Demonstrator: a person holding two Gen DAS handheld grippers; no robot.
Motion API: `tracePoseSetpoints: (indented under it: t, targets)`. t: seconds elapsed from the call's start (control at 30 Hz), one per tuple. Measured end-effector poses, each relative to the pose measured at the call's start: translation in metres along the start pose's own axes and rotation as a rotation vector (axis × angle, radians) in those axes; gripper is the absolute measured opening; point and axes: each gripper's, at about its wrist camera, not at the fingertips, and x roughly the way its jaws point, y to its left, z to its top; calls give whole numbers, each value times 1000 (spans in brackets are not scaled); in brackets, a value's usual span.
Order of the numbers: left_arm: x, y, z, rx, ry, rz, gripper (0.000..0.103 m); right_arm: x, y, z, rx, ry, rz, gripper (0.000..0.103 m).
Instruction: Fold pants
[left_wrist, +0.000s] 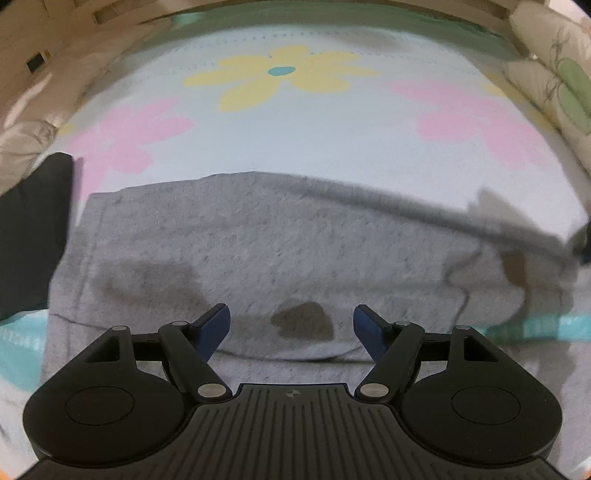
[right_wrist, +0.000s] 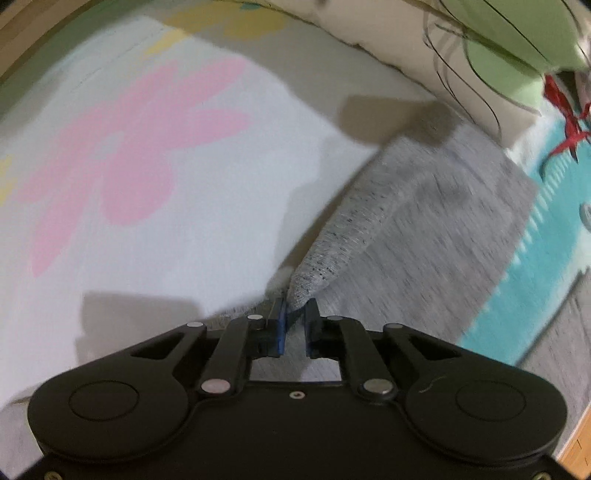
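**Right gripper has a pinch of the pants, left one waiting above them**

The grey pants (left_wrist: 258, 251) lie spread flat across the lower half of the left wrist view, on a white blanket (left_wrist: 295, 140) with pink and yellow flowers. A dark stain or shadow sits on the cloth at bottom centre, hard to say which.

In the right wrist view the pants (right_wrist: 424, 229) fill the centre right, and one ribbed edge rises in a narrow ridge straight down into the right gripper (right_wrist: 295, 314). Its jaws are nearly together with that bit of fabric caught between the blue pads, so it's gripping the pants. The left gripper (left_wrist: 291, 325) hangs over the cloth with its jaws wide apart and nothing between them.

Looks like the start of a fold: one edge picked up, the other side not grabbed yet. The next move probably calls for the left gripper to drop onto its own edge and close, then both carry the fabric across evenly so it lands flat instead of bunching.

Only the right view shows the grip itself, plus a teal rug (right_wrist: 524, 266) and a green cushion (right_wrist: 517, 33) at upper right. Only the left view shows the whole flat spread of the pants and something black (left_wrist: 33, 229) at the left edge.
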Motion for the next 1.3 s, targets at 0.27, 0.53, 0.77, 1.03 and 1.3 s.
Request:
tracePoseSetpoints:
  t: [0.27, 0.53, 0.77, 1.03, 1.3]
  targets:
    - [42, 8, 63, -173, 44, -97, 73, 1, -29, -26, -7, 30, 52, 13]
    - [96, 7, 91, -221, 111, -12, 73, -2, -33, -31, -5, 53, 92, 13]
    - [135, 11, 94, -293, 214, -21, 29, 6, -44, -14, -4, 64, 108, 14]
    - [67, 15, 71, -277, 90, -32, 6, -10, -42, -26, -35, 17, 120, 14]
    - [-45, 11, 13, -198, -64, -45, 6, -96, -77, -64, -61, -100, 160, 13]
